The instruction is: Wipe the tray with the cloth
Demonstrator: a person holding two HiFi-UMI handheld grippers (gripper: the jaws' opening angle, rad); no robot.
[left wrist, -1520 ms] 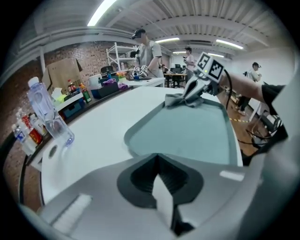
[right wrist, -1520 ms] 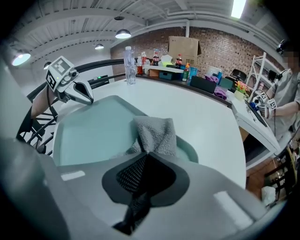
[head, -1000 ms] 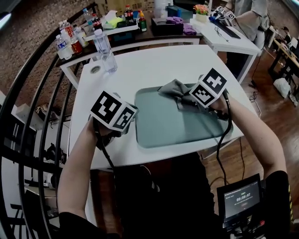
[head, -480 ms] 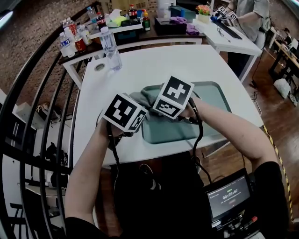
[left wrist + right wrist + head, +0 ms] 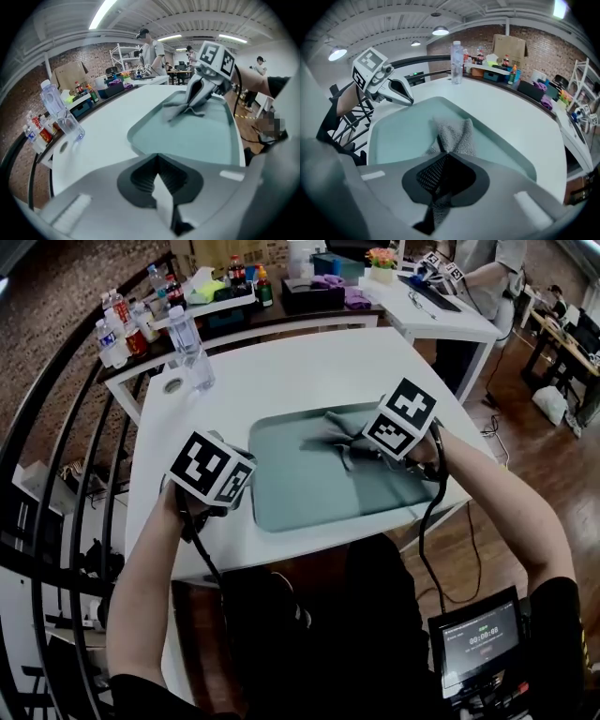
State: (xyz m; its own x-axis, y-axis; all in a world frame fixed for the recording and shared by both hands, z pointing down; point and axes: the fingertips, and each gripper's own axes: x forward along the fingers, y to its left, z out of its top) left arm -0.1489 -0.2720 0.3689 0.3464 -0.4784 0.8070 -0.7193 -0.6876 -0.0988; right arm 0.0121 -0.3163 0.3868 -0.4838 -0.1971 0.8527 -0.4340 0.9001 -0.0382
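A teal-grey tray (image 5: 319,488) lies on the white table (image 5: 281,371). A grey cloth (image 5: 333,430) lies bunched on the tray's far right part. My right gripper (image 5: 356,450) is shut on the cloth and presses it onto the tray. In the right gripper view the cloth (image 5: 452,133) runs out from between the shut jaws of the right gripper (image 5: 445,157). My left gripper (image 5: 244,495) sits at the tray's near left edge, shut. In the left gripper view the left gripper (image 5: 157,161) has the tray (image 5: 197,136) just ahead of it. Nothing shows between its jaws.
A water bottle (image 5: 184,332), a clear glass (image 5: 199,371) and a small round lid (image 5: 171,385) stand at the table's far left corner. A shelf with bottles (image 5: 122,329) runs behind. A black railing (image 5: 56,456) curves along the left. A person stands at another desk (image 5: 450,306).
My right gripper dragged the cloth across the tray to its left side, then back to the far right. The left gripper stayed at the tray's left edge.
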